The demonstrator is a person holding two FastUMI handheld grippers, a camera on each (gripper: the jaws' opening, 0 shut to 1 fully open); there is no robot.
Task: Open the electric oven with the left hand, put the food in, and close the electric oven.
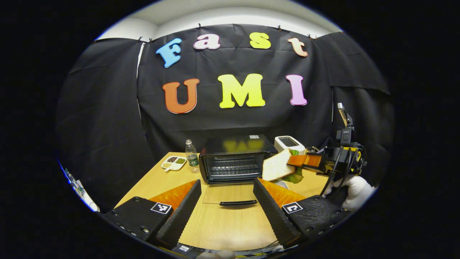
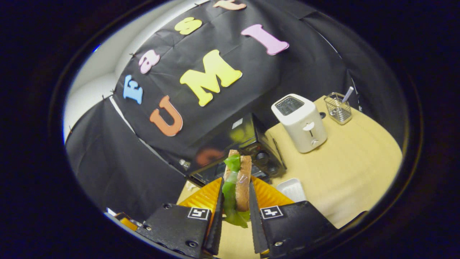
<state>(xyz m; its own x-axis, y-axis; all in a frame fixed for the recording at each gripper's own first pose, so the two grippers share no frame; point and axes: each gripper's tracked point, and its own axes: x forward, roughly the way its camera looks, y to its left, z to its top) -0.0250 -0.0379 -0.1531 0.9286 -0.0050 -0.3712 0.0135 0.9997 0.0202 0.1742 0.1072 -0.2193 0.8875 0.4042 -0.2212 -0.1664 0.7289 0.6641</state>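
Sandwich (image 2: 237, 183) pinched in right gripper (image 2: 235, 201) jaws, left gripper (image 1: 226, 194) jaws spread, oven (image 1: 233, 160) prob. open

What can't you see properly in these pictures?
- Oven inside: left gripper view, dark behind the rack, so what's in there is unclear.
- Sandwich filling: right gripper view, edge-on between the right gripper fingers; just bread and green leaf show.
- Snack tray: left gripper view, too small to tell the food.
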